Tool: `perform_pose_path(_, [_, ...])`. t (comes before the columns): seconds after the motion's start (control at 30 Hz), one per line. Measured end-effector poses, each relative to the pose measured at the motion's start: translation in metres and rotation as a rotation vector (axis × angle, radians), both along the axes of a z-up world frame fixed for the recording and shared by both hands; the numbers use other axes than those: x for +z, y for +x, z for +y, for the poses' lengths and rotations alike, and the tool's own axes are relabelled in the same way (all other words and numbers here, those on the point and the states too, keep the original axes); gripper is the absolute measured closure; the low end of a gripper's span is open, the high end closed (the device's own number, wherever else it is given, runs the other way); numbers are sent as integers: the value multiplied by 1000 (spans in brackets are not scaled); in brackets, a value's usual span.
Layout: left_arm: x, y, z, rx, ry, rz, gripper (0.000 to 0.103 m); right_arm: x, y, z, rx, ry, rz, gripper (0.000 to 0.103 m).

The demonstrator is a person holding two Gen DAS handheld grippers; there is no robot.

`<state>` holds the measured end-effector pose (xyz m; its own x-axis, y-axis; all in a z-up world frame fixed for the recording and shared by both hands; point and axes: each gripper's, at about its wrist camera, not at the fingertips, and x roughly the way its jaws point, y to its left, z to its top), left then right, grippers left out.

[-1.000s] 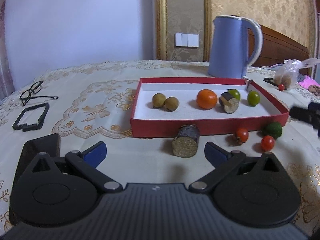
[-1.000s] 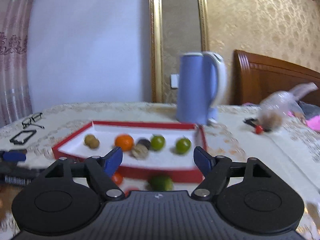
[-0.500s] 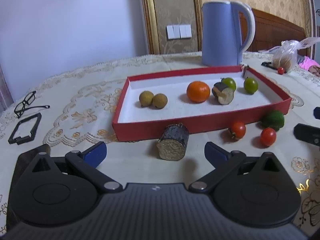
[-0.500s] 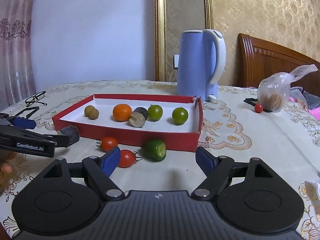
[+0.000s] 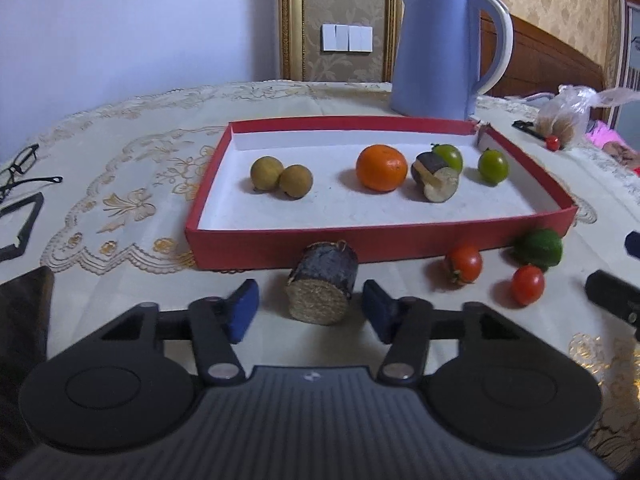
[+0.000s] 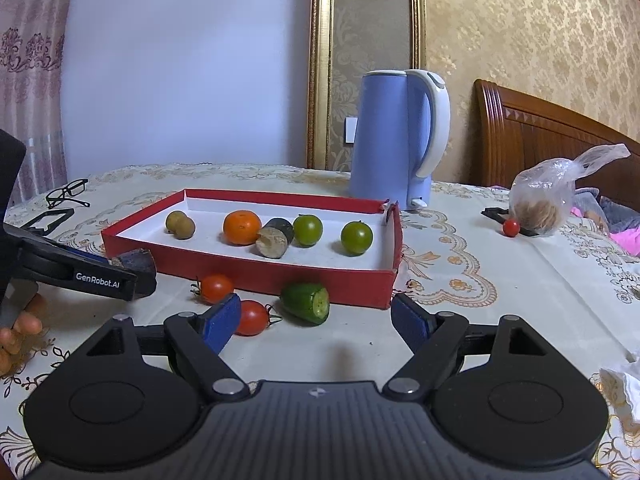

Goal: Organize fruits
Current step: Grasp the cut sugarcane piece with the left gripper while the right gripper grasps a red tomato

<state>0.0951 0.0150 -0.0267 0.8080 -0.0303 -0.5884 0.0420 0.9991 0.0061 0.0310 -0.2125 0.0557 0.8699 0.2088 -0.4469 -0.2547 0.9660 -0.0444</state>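
Note:
A red tray (image 5: pixel 384 240) with a white floor holds two brown longans (image 5: pixel 280 176), an orange (image 5: pixel 381 168), a dark cane piece (image 5: pixel 436 178) and two green fruits (image 5: pixel 493 166). In front of the tray lie a dark cane stub (image 5: pixel 322 284), two cherry tomatoes (image 5: pixel 464 264) and a green cucumber end (image 5: pixel 540 247). My left gripper (image 5: pixel 311 314) is closing with the stub between its blue pads; a small gap shows on each side. My right gripper (image 6: pixel 317 321) stands open just short of the cucumber end (image 6: pixel 306 303), with a tomato (image 6: pixel 251 317) by its left pad.
A blue kettle (image 5: pixel 444 48) stands behind the tray. A plastic bag (image 6: pixel 544 196) and a small red fruit (image 6: pixel 511 227) lie at the far right. Glasses (image 5: pixel 20 168) and a black frame (image 5: pixel 20 220) lie at the left. A person's fingers (image 6: pixel 16 332) hold the left gripper.
My left gripper has moved closer to the cane stub and its jaws have narrowed around it. The right wrist view was blurred a second ago and has since held steady.

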Motion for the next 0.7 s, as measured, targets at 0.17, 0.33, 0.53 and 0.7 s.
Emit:
perform_pose_path(0.17, [2, 1, 1, -12, -27, 6, 70, -1, 0, 1, 2, -9, 0, 21])
perform_pose_path(0.33, [6, -6, 7, -11, -66, -7, 70, -1, 0, 0, -2, -16, 0, 21])
perform_pose_path(0.53, [18, -19, 5, 19, -6, -75, 70, -1, 2, 18, 112, -27, 44, 45])
perform_pose_path(0.7, [20, -22, 7, 16, -14, -80, 70, -8, 15, 35, 158, -48, 92, 53])
